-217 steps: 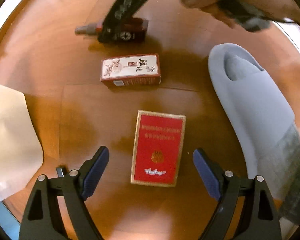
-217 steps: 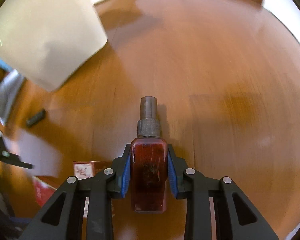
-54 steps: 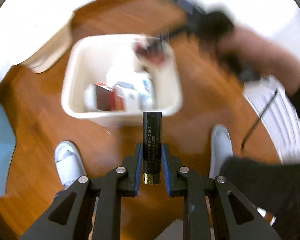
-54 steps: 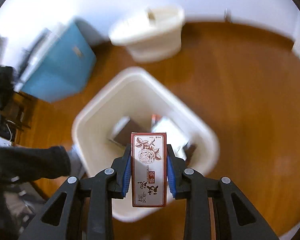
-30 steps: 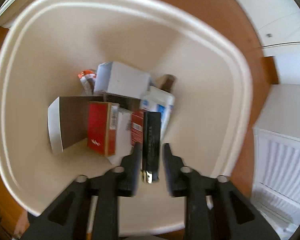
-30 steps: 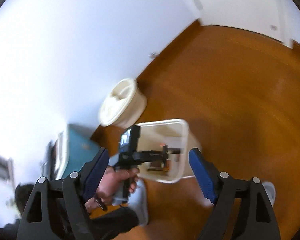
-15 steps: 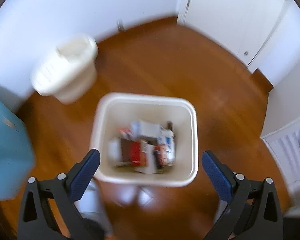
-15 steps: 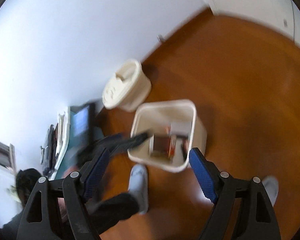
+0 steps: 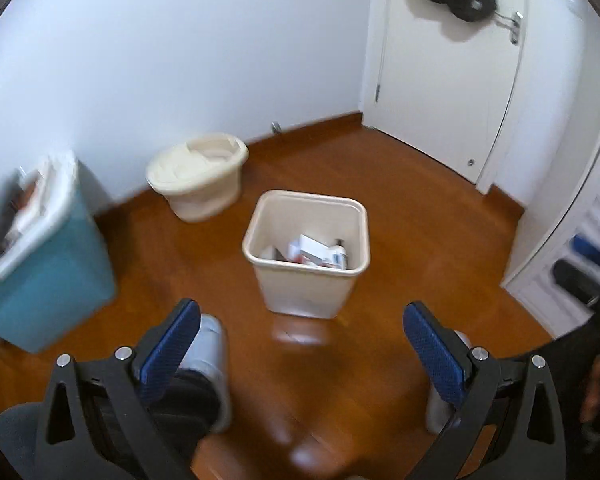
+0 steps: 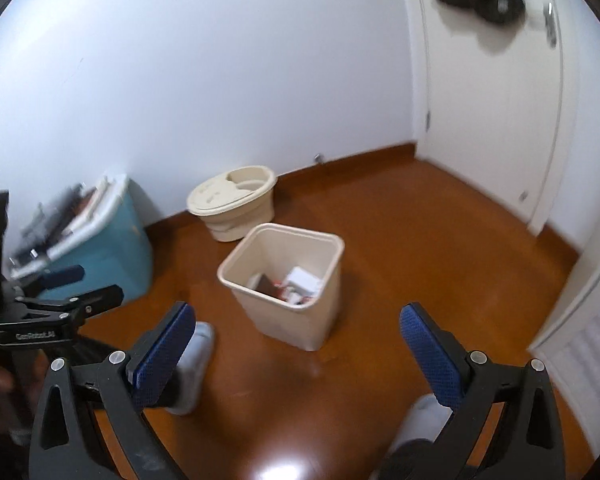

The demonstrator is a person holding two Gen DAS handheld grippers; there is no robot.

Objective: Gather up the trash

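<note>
Bins: one cream square plastic wastebasket [image 9: 306, 254], one round lidded cream bin [image 9: 198, 174], one blue storage tub [image 9: 48, 268].
Wastebasket: upright on the brown wooden floor [image 9: 400, 216], mouth up, several boxes inside.
Left gripper [image 9: 302, 354]: jaws just opening, wide apart, empty.
Right gripper [image 10: 296, 354]: jaws just opening, wide apart, empty.

Even, soft indoor light on white walls; glare patches shine on the wooden floor [image 10: 284, 470] near the bottom edge. Fisheye bending curves the door [image 9: 452, 80] (corners vignette black), and motion blur smears the side edges.
</note>
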